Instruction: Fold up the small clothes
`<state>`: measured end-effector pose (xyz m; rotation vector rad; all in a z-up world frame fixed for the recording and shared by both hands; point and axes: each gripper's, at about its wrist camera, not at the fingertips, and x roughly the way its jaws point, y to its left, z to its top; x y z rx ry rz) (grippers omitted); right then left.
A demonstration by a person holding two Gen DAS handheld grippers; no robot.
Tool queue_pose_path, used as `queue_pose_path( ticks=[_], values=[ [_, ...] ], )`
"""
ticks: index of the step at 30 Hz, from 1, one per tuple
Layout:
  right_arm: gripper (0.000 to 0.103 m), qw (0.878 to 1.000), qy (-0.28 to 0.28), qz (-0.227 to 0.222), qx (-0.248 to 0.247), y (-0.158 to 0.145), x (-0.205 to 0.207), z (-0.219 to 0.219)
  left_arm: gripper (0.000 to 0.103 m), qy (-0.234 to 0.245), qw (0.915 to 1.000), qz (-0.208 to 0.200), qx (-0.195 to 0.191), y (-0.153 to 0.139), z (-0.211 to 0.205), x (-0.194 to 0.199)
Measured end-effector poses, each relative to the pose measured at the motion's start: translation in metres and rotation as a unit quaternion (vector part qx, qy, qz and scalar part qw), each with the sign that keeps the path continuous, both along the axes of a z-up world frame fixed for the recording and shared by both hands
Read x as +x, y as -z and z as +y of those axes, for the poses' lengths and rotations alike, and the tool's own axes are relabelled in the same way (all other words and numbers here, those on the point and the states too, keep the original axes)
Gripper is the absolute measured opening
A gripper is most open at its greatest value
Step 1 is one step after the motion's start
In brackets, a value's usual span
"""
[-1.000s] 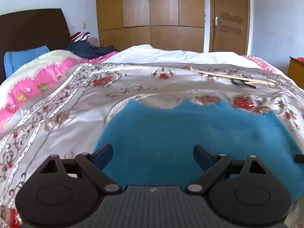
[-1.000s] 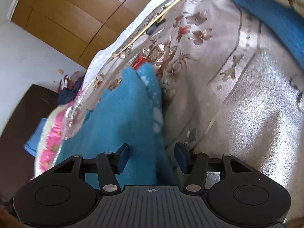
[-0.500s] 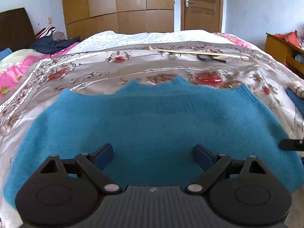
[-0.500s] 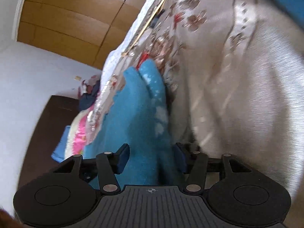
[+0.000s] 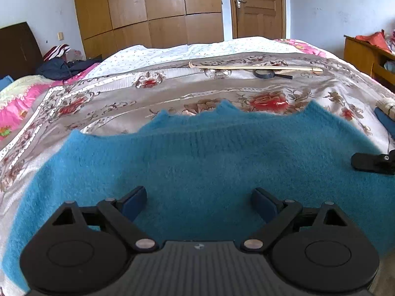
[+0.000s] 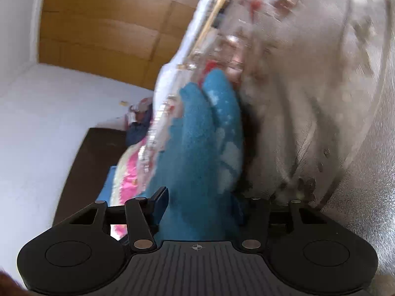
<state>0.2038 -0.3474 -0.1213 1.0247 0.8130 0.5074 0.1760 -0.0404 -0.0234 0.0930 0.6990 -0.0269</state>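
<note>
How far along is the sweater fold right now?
Early. Done: the blue sweater lies spread on the floral bedspread. In hand: the right gripper has a bunched edge between its fingers, though blur hides how tightly; the left gripper hovers open over the middle. Left: no fold is visible, so every fold remains.

I see a fuzzy blue sweater [image 5: 209,162] lying spread flat near the bed's [image 5: 103,113] front edge.
</note>
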Motion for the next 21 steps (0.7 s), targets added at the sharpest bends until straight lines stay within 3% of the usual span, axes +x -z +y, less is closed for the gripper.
queue_pose_path(
  ticks=[2,4,10,15,21],
  values=[
    [0.057,1.0,-0.007,-0.014,-0.021,-0.006,0.0,0.008,0.103,-0.001,1.0,0.004,0.004,0.004,-0.003,0.004],
    [0.057,0.999,-0.012,-0.022,-0.037,-0.009,0.0,0.013,0.103,-0.005,1.0,0.003,0.006,0.005,-0.006,0.007],
    [0.041,1.0,-0.012,0.007,0.015,0.0,0.0,-0.008,0.103,-0.011,0.9992,-0.021,0.033,-0.005,-0.016,0.013],
    [0.04,1.0,-0.013,0.006,0.016,0.001,0.001,-0.007,0.103,-0.032,0.9975,-0.048,0.039,-0.015,-0.015,0.024],
    [0.039,1.0,-0.015,0.005,0.019,0.005,-0.001,-0.012,0.103,-0.041,0.9944,-0.06,0.077,-0.009,-0.005,0.045]
  ],
)
